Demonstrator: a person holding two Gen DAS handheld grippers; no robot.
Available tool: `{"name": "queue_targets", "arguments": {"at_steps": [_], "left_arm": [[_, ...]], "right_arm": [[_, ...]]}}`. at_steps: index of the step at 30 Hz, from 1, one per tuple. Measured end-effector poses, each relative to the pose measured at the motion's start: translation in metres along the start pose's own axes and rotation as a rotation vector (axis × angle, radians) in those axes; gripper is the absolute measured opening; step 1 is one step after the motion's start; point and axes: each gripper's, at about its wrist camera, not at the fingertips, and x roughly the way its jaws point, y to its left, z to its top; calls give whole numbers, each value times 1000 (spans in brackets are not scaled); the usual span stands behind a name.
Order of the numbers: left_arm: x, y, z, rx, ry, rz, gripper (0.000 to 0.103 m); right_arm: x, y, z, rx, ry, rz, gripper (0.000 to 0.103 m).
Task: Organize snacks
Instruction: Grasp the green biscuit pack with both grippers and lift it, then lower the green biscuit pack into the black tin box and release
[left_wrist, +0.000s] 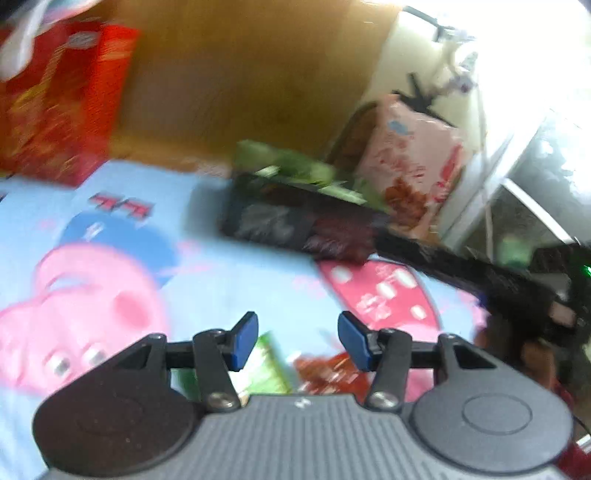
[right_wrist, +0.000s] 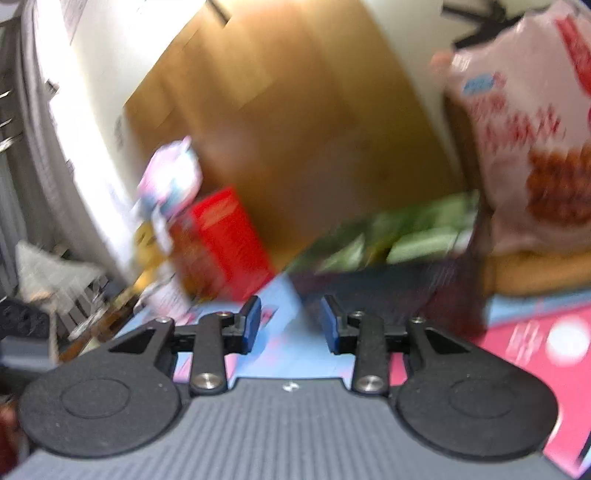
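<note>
**Several snacks gathered at the back, two packets left in front**

Several snack items already stand or lie grouped along the far edge of the surface (left_wrist: 229, 266), which is covered with a light-blue cartoon-print cloth. From the centre outward: a dark tray (left_wrist: 280, 218) holds green packets (left_wrist: 295, 171); just beside it, to the right in the left wrist view, a pink bag (left_wrist: 413, 162) stands upright against a wooden panel (left_wrist: 236, 81). Well apart to the left stands a red box (left_wrist: 62, 107), with a white-and-pink packet (right_wrist: 171, 177) behind it in the right wrist view. Motion blur hides all labels.

Two small packets, one green (left_wrist: 266, 369) and one red (left_wrist: 325, 371), lie loose on the cloth just below the left claw (left_wrist: 297, 341); these appear still unsorted. The left claw's blue pads stand partly apart with nothing between them. The right claw (right_wrist: 290, 323) is likewise partly open and empty, pointing towards the near edge of the tray.

Judged from this arrangement, the task looks well advanced: the larger items are placed, both claws are free, and the two loose packets remain to be picked up and set with the others. Whether further snacks lie outside the views cannot be told.
</note>
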Motion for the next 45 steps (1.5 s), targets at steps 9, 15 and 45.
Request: {"name": "queue_targets", "arguments": {"at_steps": [9, 15, 45], "left_arm": [[-19, 40, -30, -180, 46, -99, 49], [2, 11, -47, -110, 131, -171, 49], [21, 13, 32, -91, -1, -121, 47]], "right_arm": [[-28, 6, -72, 9, 155, -102, 45], [-37, 11, -74, 54, 143, -96, 47], [25, 55, -37, -300, 74, -125, 21]]}}
